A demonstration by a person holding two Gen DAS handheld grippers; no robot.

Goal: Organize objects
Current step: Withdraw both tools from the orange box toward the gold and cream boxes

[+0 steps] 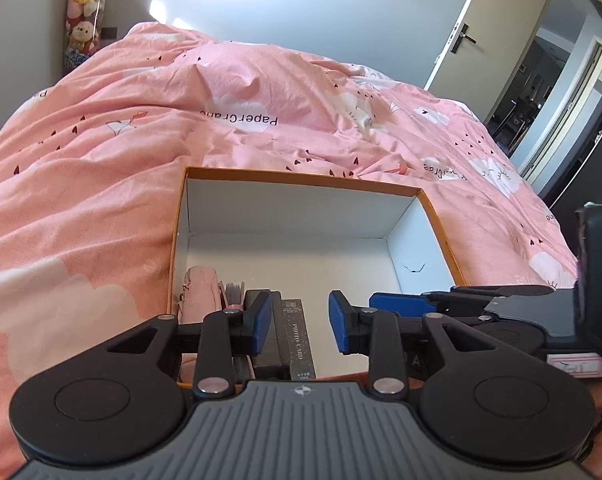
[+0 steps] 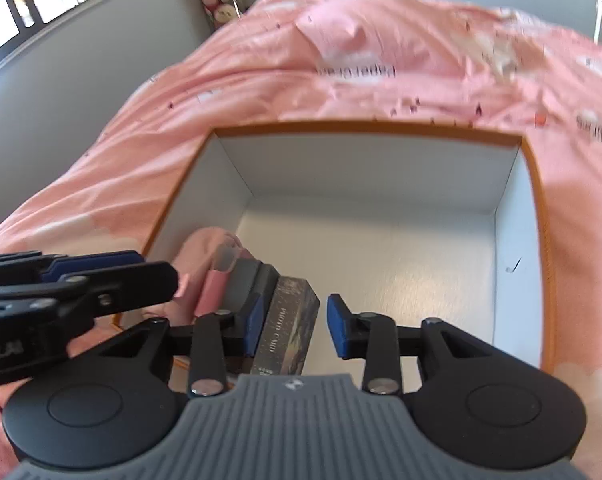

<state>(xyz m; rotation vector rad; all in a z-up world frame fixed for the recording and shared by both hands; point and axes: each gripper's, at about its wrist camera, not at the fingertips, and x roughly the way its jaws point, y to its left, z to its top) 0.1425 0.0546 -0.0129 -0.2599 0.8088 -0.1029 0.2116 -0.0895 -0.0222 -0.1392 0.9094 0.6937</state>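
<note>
An open box with an orange rim [image 1: 301, 178] and white inside lies on the bed. In its near left corner lie a pink pouch [image 1: 199, 296], a small stack of cards [image 1: 235, 292] and a dark box printed PHOTO CARD [image 1: 297, 336]. My left gripper [image 1: 301, 320] hangs open over that corner, with nothing between its blue pads. My right gripper [image 2: 293, 324] is open too, above the PHOTO CARD box [image 2: 293, 320], and its right pad stands apart from the box. In the right wrist view the pink pouch [image 2: 205, 248] shows beside the left gripper [image 2: 141, 268].
A rumpled pink duvet [image 1: 101, 168] covers the bed around the box. The box's far and right floor [image 2: 381, 248] is bare white. Plush toys [image 1: 85, 4] hang in the far corner, and an open door [image 1: 497, 32] stands at the right.
</note>
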